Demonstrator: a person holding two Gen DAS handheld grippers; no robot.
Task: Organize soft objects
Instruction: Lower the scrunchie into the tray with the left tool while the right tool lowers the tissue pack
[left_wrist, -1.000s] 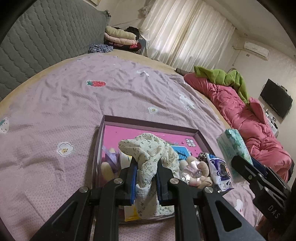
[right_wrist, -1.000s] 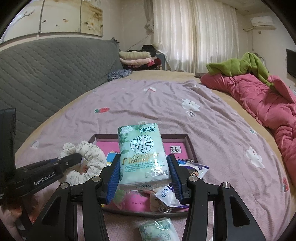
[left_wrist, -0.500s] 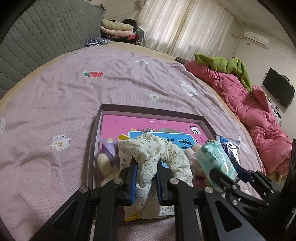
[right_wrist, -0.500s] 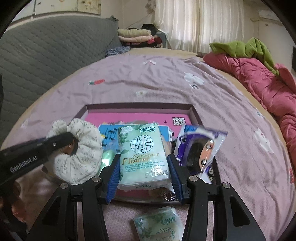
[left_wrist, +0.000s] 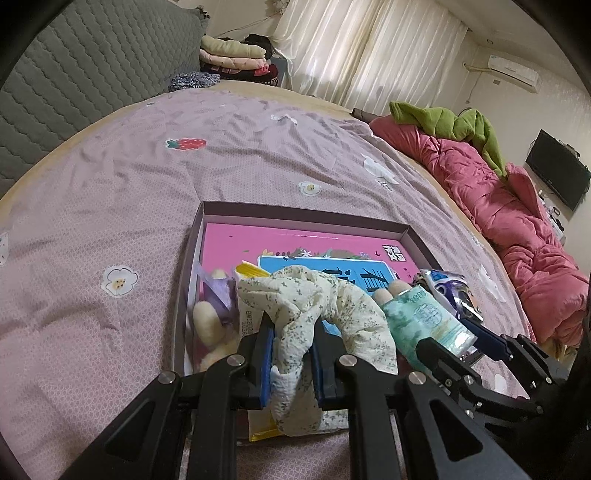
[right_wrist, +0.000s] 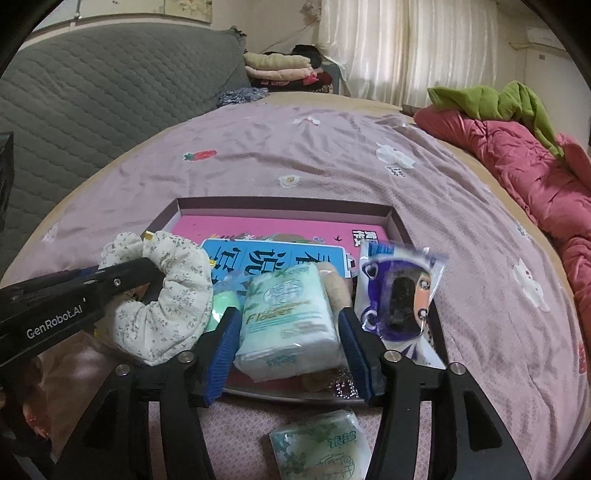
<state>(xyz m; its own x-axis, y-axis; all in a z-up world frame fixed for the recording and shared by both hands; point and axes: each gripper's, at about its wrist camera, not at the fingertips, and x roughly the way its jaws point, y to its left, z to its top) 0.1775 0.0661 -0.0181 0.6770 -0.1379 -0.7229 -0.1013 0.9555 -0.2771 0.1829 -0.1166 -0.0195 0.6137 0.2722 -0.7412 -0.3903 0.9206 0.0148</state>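
1. Since a second ago the right tongs (right_wrist: 288, 343) have sunk toward the tray (right_wrist: 280, 204) with the tissue pack (right_wrist: 288, 317), and their jaws have just been opening; the pack sits between the blue pads (right_wrist: 221, 343) with a sliver of daylight showing on each side, so I'd say it is let go or nearly so.
2. That pack now lies tipped over the near part of the tray, resting on a tan plush toy (right_wrist: 334, 286) and beside a purple foil packet (right_wrist: 397, 291) that stands at the tray's right edge.
3. The left tongs (left_wrist: 293, 360) are pinched tight on the floral scrunchie (left_wrist: 317, 306), which droops in a loop over the tray's near left side, above the blue-and-pink book (left_wrist: 295, 247) lining the bottom.
4. A second tissue pack (right_wrist: 319, 446) lies on the bed cover (right_wrist: 332, 155), just outside the tray's near rim.
5. Handling, as I judge it: the tissue packs look light and squashy, in slick plastic film; a grip across the short width near the middle should hold, while a grip at a corner may let the film slide.
6. The scrunchie is limp gathered cloth; it will sag wherever it is pinched, so one bunched fold is enough, and it should drop freely once released.
7. The foil packet looks crinkly and slippery and could topple if nudged.
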